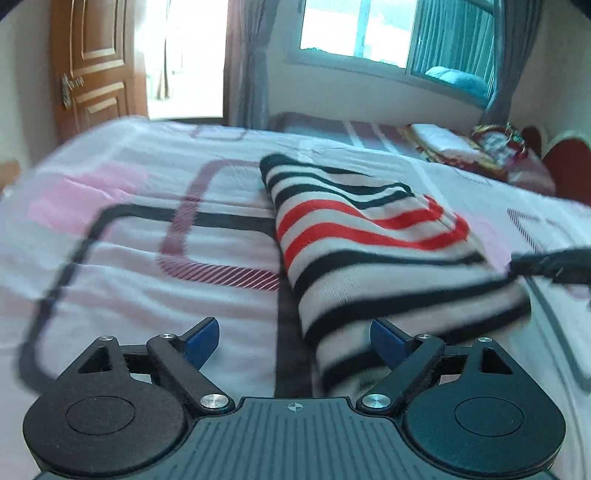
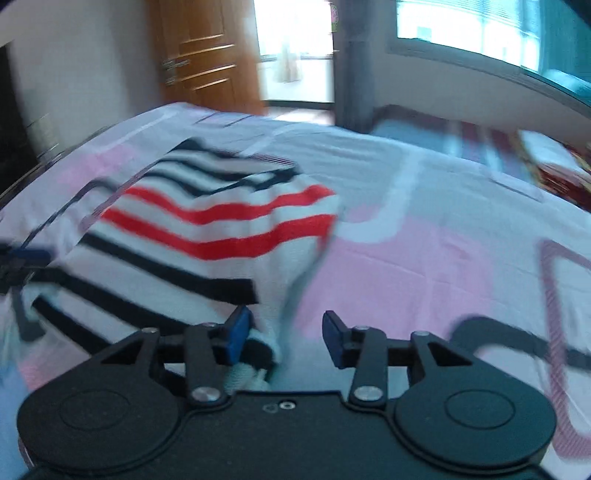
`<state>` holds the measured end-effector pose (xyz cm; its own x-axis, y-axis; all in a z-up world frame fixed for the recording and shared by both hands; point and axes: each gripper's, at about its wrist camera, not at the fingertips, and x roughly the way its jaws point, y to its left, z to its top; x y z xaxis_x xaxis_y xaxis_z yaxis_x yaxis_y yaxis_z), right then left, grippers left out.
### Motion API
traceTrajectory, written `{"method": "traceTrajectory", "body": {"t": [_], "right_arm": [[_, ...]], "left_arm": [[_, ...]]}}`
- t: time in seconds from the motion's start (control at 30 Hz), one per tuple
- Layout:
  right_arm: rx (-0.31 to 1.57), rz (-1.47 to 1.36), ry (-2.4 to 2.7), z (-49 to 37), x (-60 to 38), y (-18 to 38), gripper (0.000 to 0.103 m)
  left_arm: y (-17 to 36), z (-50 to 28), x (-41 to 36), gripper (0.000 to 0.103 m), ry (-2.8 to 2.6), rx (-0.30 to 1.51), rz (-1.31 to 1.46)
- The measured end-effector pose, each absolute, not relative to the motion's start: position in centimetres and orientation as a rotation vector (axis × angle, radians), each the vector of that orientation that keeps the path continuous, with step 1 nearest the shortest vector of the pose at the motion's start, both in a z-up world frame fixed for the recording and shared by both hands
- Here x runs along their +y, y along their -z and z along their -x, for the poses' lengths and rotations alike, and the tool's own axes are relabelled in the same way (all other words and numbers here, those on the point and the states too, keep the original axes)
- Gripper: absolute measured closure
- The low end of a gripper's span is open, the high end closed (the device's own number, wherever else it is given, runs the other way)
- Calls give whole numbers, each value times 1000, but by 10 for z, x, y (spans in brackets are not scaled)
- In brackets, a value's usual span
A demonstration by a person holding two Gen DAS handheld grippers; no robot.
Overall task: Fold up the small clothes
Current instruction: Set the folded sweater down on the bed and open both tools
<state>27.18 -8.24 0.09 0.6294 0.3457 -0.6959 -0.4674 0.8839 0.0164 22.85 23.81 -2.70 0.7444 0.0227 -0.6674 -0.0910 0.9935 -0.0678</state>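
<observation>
The left gripper (image 1: 293, 341) is standing wide open, gripping nothing, the near edge of the folded striped top (image 1: 369, 240) lying between its pads. The right gripper (image 2: 286, 336) is gaping partway, pads clear of the cloth. The top is lying on the bed (image 1: 129, 258).

Bed (image 1: 129, 221): carries everything in the foreground.
Folded garment (image 1: 369, 251): lies on the bed, between the two grippers.
Left gripper (image 1: 291, 338): at the garment's near left corner.
Right gripper (image 2: 286, 334): at its near right edge.
Door (image 1: 92, 66): behind the bed, left.
Window (image 1: 369, 29): behind the bed, right.
</observation>
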Motion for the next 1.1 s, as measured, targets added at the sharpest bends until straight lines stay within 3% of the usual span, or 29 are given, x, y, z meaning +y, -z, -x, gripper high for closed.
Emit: {"method": "traceTrajectory", "body": {"t": [0.07,0.1,0.13,0.17,0.57,1.1], "right_arm": [[746,104,-459,-252,-95,-17,50],[740,45,-465,-238,-103,-27,40],[720,20,-458,-222,-108,-34,16],[697,20,-452,-206,-110,-41,2],[617,68,-360,-47,-121,-88,1],[525,71,-358,6,-113,-111,1]], "left_arm": [[14,-206,230,0,-100,708,87],[7,-194,225,0,-106,692,84],[0,-180,219,0,-101,675,86],[-7,-169,213,0,-99,660,90],[-63,-51,158,0,-76,561,113],[-82,8,143,0,-17,502,125]]}}
